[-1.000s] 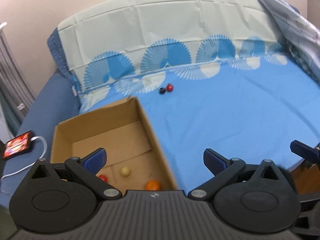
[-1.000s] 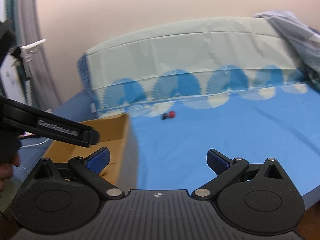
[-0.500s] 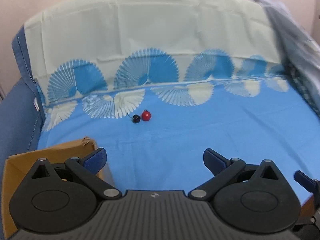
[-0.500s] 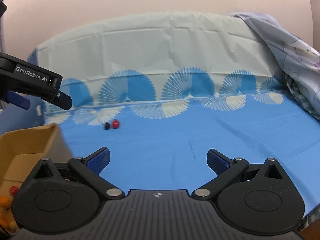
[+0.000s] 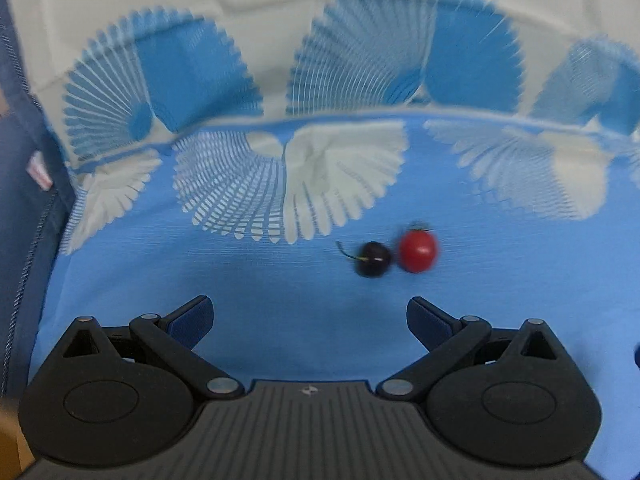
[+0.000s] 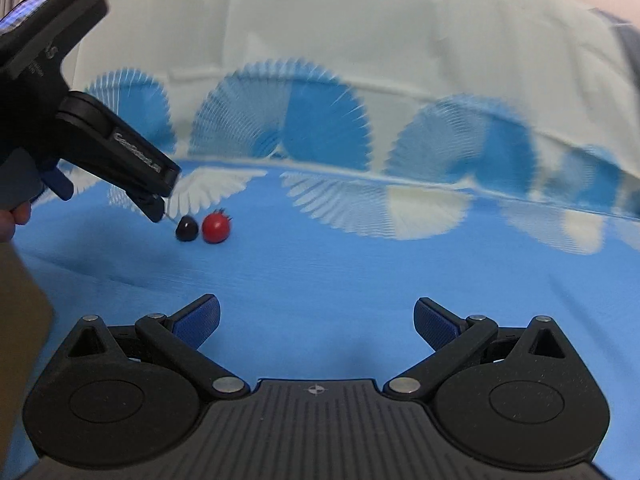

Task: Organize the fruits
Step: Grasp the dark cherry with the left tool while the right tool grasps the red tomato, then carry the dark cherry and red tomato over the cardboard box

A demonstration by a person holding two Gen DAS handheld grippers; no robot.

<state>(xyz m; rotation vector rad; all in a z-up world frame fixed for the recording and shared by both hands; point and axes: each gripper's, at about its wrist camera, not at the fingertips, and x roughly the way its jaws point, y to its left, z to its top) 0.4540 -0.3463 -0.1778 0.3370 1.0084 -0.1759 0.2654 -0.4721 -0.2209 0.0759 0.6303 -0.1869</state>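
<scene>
A: We have two small fruits on the blue sheet (image 5: 280,300): a dark cherry (image 5: 373,259) with a thin stem, and a red cherry tomato (image 5: 417,249) just on its right, so close that we cannot tell whether they touch.

B: Taking the cherry as our mark, where do our grippers stand?

A: Our left gripper (image 5: 310,320) is on the near side of the cherry, a little to its left, with its jaws spread wide and nothing between them. From the right wrist view we see that same left gripper come in from the left, its tip just beside the cherry and slightly above it.

B: And our right gripper (image 6: 317,322)?

A: Well back from the cherry and off to its right, jaws also spread wide and empty. The cherry (image 6: 187,228) and tomato (image 6: 216,227) lie far ahead of it.

B: What lies beyond the cherry?

A: The sheet's white fan pattern, then the pale pillow (image 5: 280,12) printed with blue fans. Both views are somewhat blurred.
</scene>
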